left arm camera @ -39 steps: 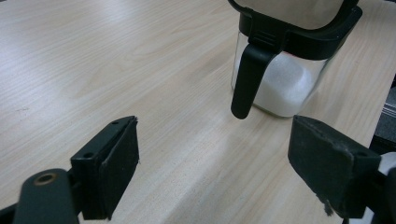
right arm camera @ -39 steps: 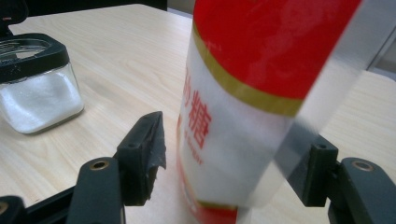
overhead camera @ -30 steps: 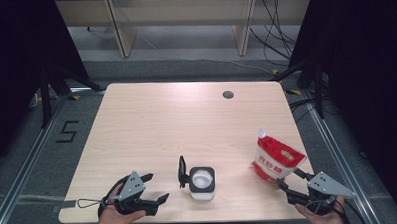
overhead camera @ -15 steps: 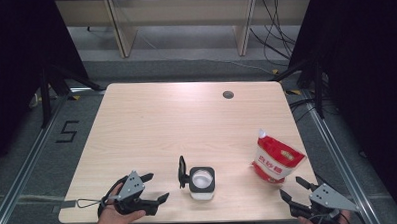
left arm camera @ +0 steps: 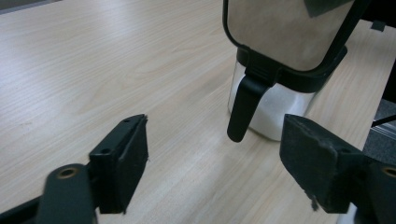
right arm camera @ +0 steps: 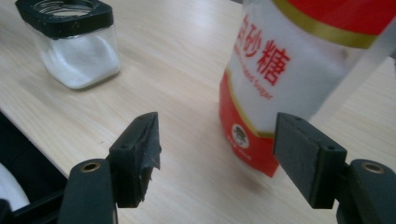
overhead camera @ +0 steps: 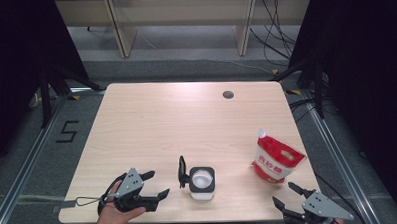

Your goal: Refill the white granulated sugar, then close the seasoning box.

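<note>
Since the earlier high view, the right gripper has drawn back from the sugar pouch toward the near table edge and now sits just short of it, with a strip of bare wood between jaw tips and pouch; the pouch itself, the jar and the left gripper lie where they did. Right jaws stand wide with nothing between them; in the right gripper view the red-and-white pouch rises just beyond the gap, leaning, its printed face turned to the camera, and the glass jar with white granules sits farther off at upper left. Left jaws, also wide apart and gripping nothing, have just been closing a little; in the left gripper view the jar stands ahead of the gap and slightly right, its hinged lid swung upright and its black latch tab hanging down the front. Jar and pouch stand well apart on the near half of the wooden table. Farther back, a round cable hole marks the tabletop. On the floor at left, a "5" marking lies beside the metal rail. Nothing stands between either gripper and the object it faces
</note>
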A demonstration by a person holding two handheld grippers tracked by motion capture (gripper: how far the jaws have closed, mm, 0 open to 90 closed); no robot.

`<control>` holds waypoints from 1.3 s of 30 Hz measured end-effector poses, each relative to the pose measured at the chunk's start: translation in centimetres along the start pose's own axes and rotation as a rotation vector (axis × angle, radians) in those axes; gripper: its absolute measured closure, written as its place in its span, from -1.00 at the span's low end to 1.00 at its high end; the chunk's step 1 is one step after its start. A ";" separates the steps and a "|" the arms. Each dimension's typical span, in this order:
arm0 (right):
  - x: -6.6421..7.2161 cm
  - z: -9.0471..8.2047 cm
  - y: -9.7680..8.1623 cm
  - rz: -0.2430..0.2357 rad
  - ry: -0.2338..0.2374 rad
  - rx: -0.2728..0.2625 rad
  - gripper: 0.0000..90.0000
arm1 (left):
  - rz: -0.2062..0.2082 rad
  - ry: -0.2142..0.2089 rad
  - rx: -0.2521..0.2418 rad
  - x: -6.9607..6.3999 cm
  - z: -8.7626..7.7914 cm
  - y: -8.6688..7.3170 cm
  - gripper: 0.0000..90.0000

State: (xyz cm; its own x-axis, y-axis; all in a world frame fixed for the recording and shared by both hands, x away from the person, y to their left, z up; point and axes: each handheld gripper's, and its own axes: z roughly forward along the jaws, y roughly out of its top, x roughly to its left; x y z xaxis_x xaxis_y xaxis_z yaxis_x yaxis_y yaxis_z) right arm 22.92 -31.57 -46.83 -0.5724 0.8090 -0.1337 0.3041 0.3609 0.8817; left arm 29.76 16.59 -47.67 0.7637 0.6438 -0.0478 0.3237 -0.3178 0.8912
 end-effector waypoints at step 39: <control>1.1 1.1 -0.1 -0.073 0.064 0.031 -0.27 | 0.111 -0.059 -0.060 -1.9 0.0 4.4 0.97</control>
State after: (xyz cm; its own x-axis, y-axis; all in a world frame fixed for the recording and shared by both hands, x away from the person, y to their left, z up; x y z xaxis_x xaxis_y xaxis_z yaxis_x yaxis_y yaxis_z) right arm 23.06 -30.20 -47.53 -0.6415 0.7487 -0.1672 0.2824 0.4331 0.8560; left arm 29.74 14.02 -43.69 0.8248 0.5648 0.0278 0.2028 -0.3414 0.9178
